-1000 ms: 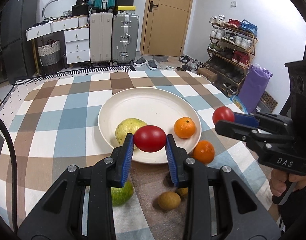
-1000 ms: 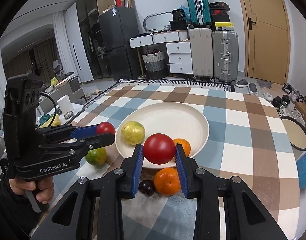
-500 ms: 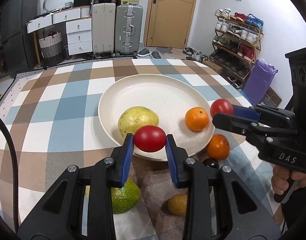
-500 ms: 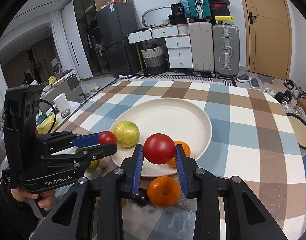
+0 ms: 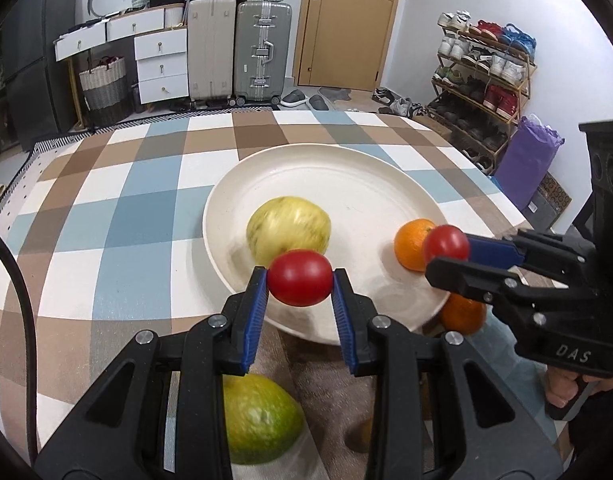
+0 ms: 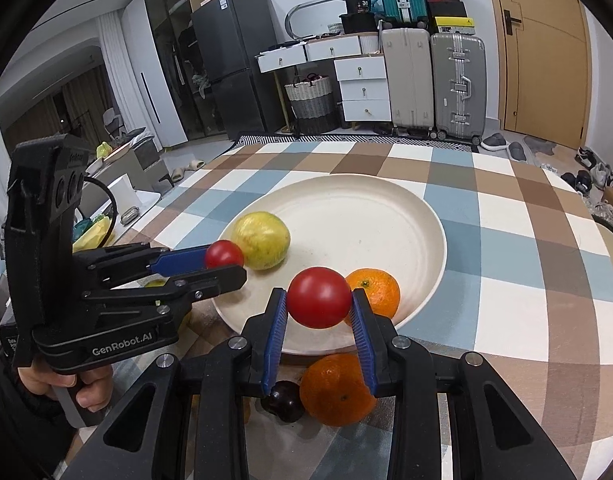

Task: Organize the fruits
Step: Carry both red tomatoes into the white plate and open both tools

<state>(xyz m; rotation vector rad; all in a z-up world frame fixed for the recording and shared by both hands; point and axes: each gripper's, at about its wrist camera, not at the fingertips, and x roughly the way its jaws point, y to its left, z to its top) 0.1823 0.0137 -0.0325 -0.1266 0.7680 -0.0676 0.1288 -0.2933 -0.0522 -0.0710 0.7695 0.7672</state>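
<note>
While each pair of black tongs with blue pads grips its own glossy round red tomato, both fruits hang above the near rim of the wide cream-coloured round plate [image 5: 346, 176] on the worktop covered with a blue, brown and white chequered cloth [image 5: 118, 216]. Held by the left tongs [image 5: 299, 285], the left red tomato [image 5: 299, 277] sits pinched side to side between the pads, in front of a pale yellow-green round fruit [image 5: 288, 229] lying in the plate. Held by the right tongs [image 6: 319, 305], the right red tomato [image 6: 319, 297] is smooth and shiny, just in front of a small orange mandarin [image 6: 373, 291] resting inside the plate's near right edge. Outside the plate on the cloth lie a second orange mandarin [image 6: 336, 390], a dark purple round fruit [image 6: 284, 400] touching it, and a mottled green citrus fruit [image 5: 258, 418]. Both tools point away from the person, roughly level, each gripped by a hand on its pistol handle.
</note>
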